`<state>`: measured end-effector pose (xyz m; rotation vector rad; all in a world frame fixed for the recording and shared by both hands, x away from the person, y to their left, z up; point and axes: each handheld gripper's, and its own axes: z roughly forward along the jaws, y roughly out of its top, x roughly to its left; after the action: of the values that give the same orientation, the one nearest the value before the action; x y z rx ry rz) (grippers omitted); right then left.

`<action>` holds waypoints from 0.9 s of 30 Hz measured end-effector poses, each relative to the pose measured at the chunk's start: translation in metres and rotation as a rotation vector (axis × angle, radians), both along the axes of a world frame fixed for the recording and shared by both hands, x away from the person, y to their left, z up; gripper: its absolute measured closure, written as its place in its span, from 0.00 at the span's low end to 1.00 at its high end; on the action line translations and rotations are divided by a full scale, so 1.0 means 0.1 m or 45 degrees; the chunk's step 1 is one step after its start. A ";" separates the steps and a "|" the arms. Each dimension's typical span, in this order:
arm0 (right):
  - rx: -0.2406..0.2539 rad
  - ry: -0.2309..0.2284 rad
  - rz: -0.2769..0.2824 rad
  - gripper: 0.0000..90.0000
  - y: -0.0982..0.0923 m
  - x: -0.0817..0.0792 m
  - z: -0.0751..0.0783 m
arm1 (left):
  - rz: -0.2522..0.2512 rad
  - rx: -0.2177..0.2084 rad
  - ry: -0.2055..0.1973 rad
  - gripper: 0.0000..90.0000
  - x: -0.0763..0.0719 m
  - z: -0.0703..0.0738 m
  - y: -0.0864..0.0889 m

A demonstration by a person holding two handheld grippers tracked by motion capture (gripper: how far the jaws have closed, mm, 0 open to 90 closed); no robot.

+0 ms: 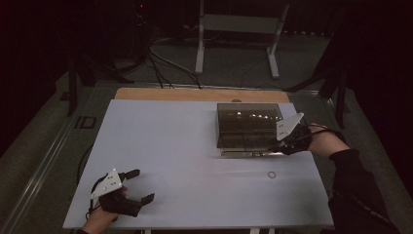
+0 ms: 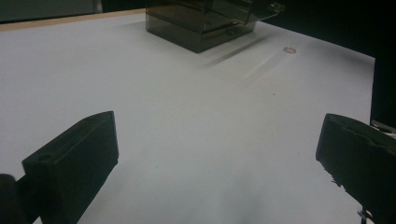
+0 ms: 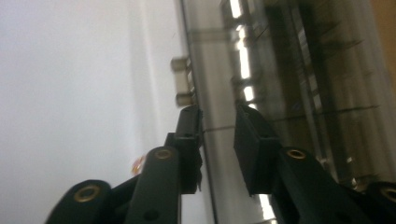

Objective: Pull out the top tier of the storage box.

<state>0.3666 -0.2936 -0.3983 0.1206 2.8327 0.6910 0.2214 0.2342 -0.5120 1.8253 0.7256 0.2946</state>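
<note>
The white bench [image 1: 160, 146] is taking up most of the room in front of me, with a strip of bare wood showing along its far edge. Toward the far right of it a smoky, see-through box [image 1: 249, 127] is sitting, its long side running left to right and its thin lid edge jutting out along the near face. Dividers seem to be showing through the dark walls, but whether anything is lying in the compartments I cannot tell.

The right gripper [image 1: 273, 146] is coming in from the box's right side, pointing left along that near edge. In the right gripper view the lid edge is running straight between the jaws, with the small hinge or clasp [image 3: 183, 79] lying just beyond the tips; the jaws are standing slightly apart and are not pressing on the lid. So the box is lying directly ahead of this gripper, and the right hand is by far the nearer one for any lift or push on the lid.

The left gripper [image 1: 143, 185] is hovering at the near left corner, well apart from the box, its jaws spread wide over bare bench.

A small reddish ring [image 1: 272, 174] is lying on the bench near the box's front, just below the right gripper
</note>
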 end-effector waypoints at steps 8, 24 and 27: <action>0.236 0.038 -0.205 0.59 0.00 -0.03 0.11 | -0.001 -0.004 0.000 0.00 0.00 0.00 0.00; 0.625 0.126 -0.458 0.03 0.13 -0.19 0.09 | -0.006 -0.010 -0.003 0.00 0.00 0.01 0.00; 0.621 0.093 -0.467 0.03 0.16 -0.25 0.08 | -0.009 0.000 0.001 0.00 0.00 0.00 0.00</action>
<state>0.3415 -0.2775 -0.3900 0.7331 2.5349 1.2802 0.2209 0.2338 -0.5119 1.8276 0.7198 0.2894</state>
